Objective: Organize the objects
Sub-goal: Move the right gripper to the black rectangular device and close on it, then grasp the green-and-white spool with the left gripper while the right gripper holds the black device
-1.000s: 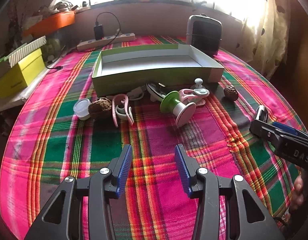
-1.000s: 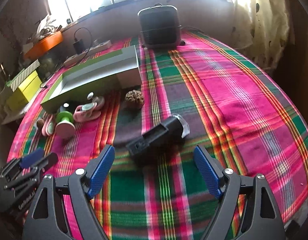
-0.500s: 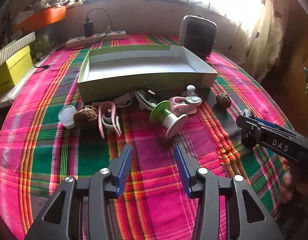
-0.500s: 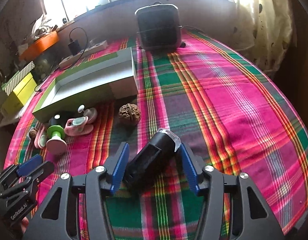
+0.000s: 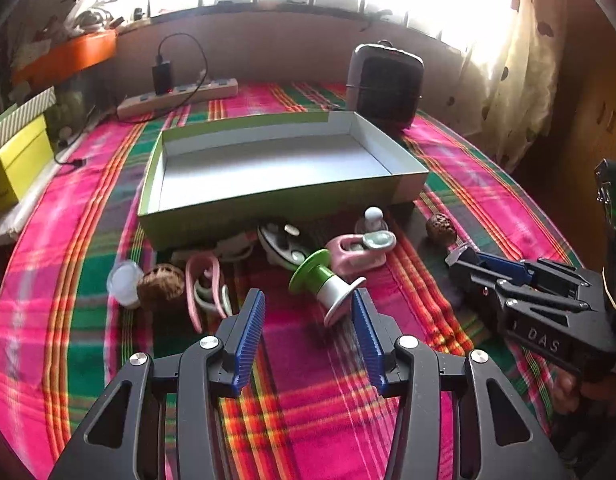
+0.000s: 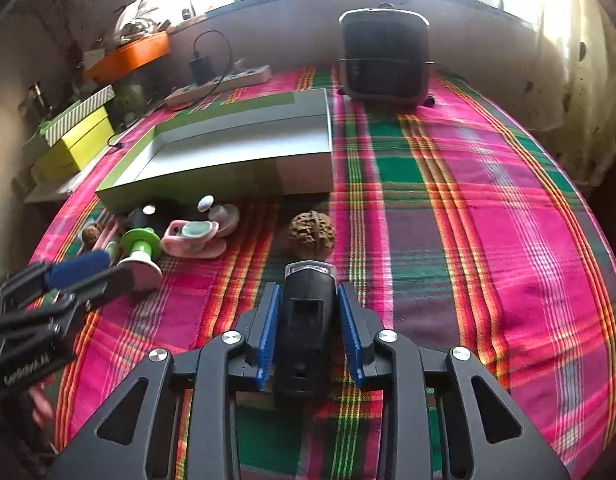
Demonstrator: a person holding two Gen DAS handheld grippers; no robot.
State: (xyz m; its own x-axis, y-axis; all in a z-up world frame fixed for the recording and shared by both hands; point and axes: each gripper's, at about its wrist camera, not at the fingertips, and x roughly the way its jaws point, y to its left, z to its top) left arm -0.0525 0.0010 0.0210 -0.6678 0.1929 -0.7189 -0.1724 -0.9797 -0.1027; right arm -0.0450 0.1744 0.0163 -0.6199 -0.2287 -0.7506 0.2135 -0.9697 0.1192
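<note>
Plaid-clothed table [image 6: 488, 208] under a bright window. Right gripper [image 6: 310, 330] clamped across mid-body of black flashlight [image 6: 305, 320], lying near walnut [image 6: 311, 234]. Rigid, smooth, probably slippery: best gripped on flat sides. Left gripper [image 5: 308, 342] wide apart, holding nothing, short of green spool [image 5: 326, 280].

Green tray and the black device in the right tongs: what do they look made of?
Green tray: likely cardboard; thin folded walls, matte grey inside. Black device: probably molded plastic, satin black with a clear front lens, held between the right tongs.
</note>
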